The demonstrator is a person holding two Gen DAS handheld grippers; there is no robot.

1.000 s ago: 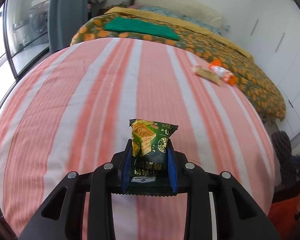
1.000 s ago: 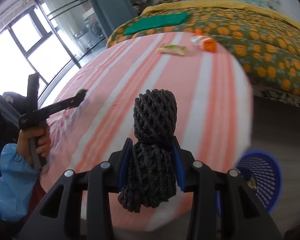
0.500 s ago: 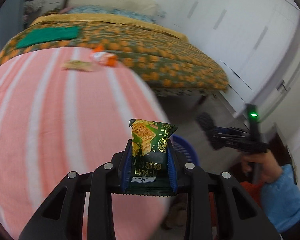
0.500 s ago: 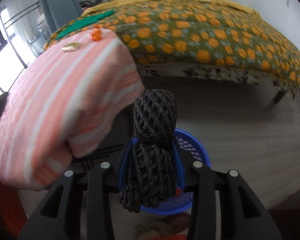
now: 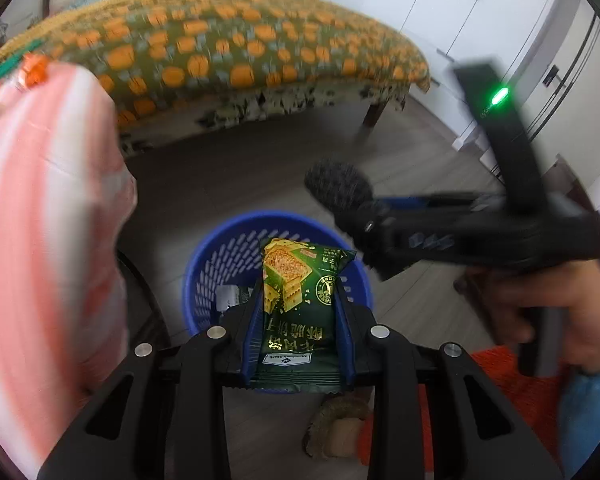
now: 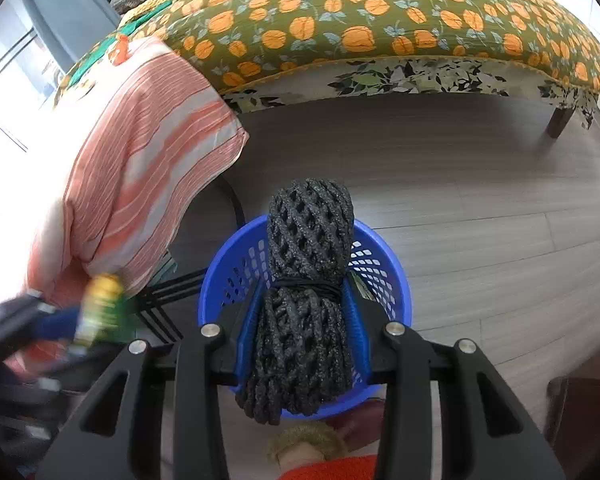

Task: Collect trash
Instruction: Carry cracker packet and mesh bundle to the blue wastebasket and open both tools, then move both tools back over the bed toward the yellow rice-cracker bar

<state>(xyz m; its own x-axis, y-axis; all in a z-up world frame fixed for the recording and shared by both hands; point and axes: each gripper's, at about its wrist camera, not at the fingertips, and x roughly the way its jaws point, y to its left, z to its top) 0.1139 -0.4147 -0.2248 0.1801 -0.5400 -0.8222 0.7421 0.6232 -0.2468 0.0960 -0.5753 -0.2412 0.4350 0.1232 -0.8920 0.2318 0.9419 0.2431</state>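
Green snack packet (image 5: 300,304) clamped between left jaws, above blue basket (image 5: 220,256).

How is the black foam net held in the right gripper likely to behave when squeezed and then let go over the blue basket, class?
The black foam net is probably soft and springy: its open mesh pinches in where a band cinches it. It looks light for its size, bulging past the right gripper without sagging. Released, it would likely drop gently into the blue basket.

left tongs (image 5: 298,332): black arms, blue pads, silver screws | right tongs (image 6: 302,332): same | sleeve (image 5: 588,412): light blue
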